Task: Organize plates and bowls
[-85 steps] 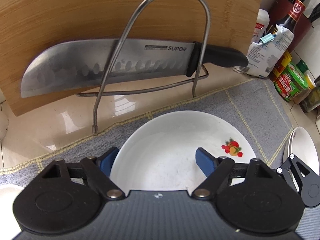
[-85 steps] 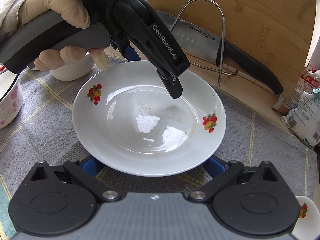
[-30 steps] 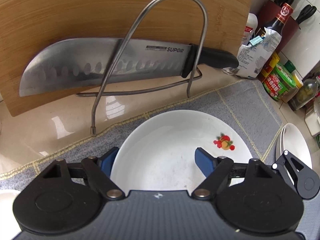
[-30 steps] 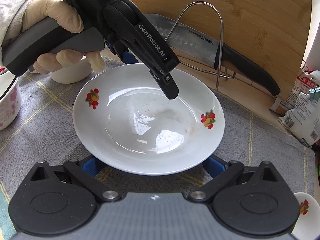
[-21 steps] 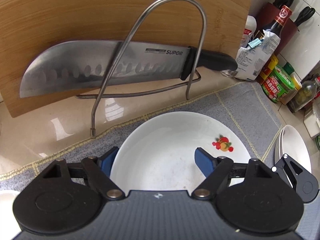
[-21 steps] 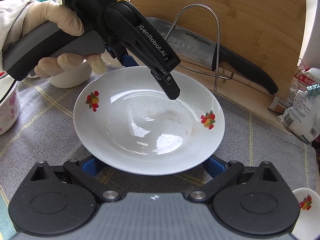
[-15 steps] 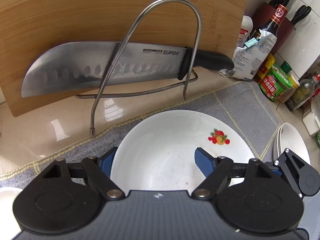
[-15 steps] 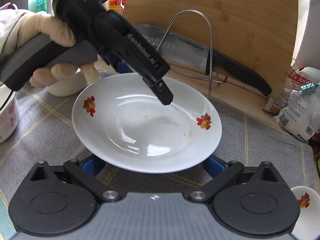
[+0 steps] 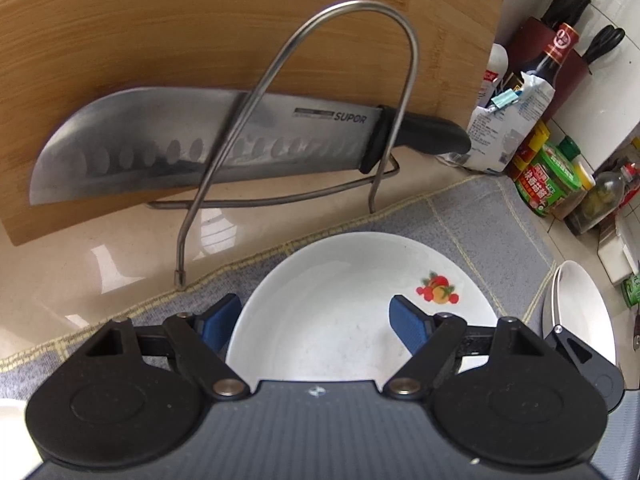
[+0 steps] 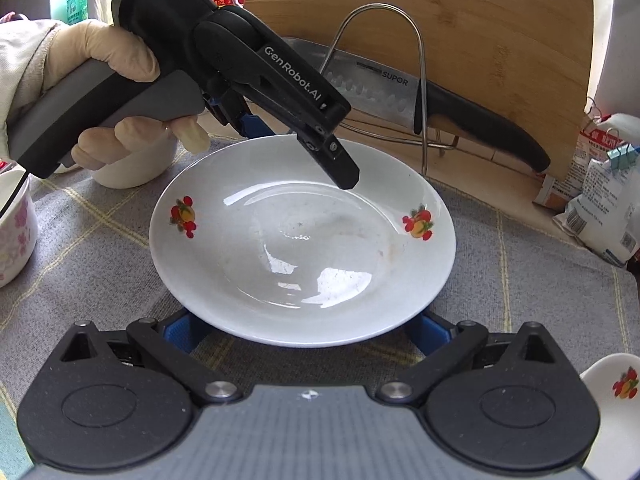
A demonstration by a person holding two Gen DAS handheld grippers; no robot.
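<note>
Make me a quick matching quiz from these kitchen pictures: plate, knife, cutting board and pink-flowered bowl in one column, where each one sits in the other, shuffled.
Things:
1. plate
2. knife
3. cutting board
4. pink-flowered bowl

Places:
A. behind the wire rack
B. left edge of the right wrist view
C. on the grey cloth
D. standing upright behind everything

Pairs: 1-C, 2-A, 3-D, 4-B

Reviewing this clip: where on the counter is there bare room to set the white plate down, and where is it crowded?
Bare grey mat lies right of the plate, up to the white bag. Bare counter runs between the mat edge and the cutting board. The wire rack with the knife blocks the middle back; jars and stacked plates crowd the right, cups the left.
</note>
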